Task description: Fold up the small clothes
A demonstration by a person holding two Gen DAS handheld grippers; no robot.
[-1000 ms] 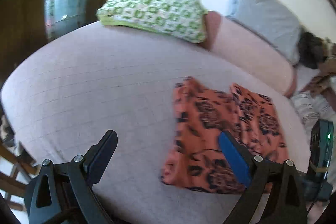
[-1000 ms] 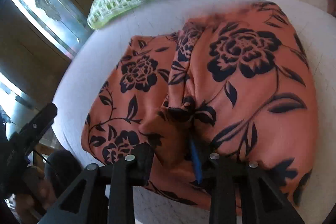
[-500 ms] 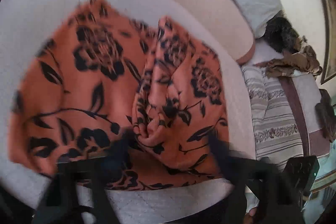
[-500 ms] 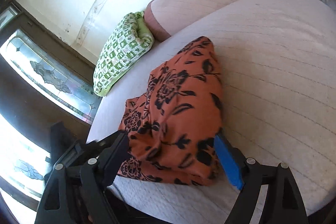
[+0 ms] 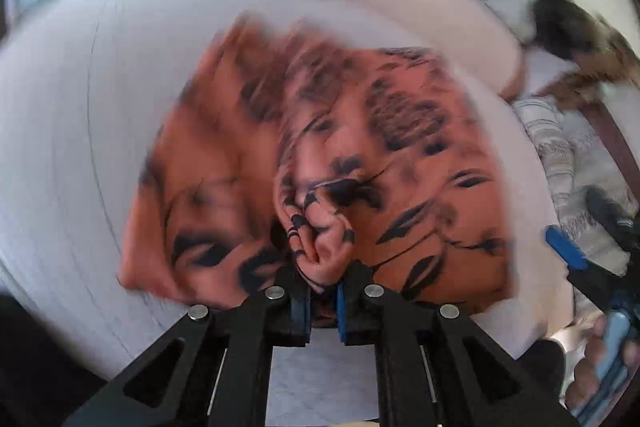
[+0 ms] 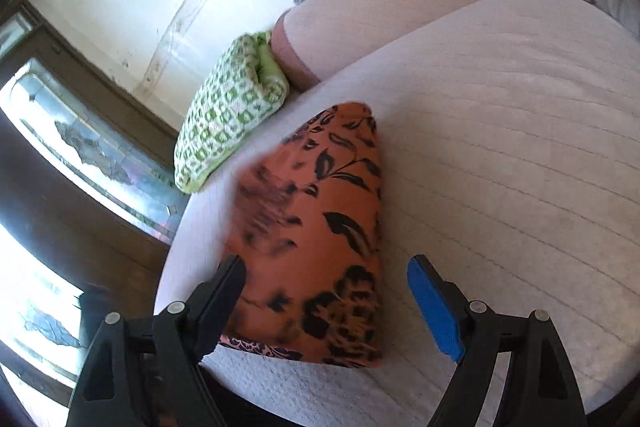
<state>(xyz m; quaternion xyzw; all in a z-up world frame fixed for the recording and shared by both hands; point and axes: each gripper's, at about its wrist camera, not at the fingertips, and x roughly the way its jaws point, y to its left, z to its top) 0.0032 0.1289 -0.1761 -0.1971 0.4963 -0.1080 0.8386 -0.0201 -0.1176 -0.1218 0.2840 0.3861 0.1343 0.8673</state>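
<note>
Left gripper (image 5: pixel 323 291) clamped on a bunched fold of the orange floral garment (image 5: pixel 400 155) on the bed (image 6: pixel 500 147); right gripper (image 6: pixel 326 291) spread wide, empty, garment's near edge between its fingers.

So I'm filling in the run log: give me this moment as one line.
left gripper: shut on orange floral garment | right gripper: open, garment between fingers untouched | surface: pink bed

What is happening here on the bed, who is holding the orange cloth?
A person is folding a small orange floral garment on a pale bed. The left gripper is shut on a bunched fold at the garment's near edge. The right gripper is open and holds nothing; the garment lies between its fingers.
</note>
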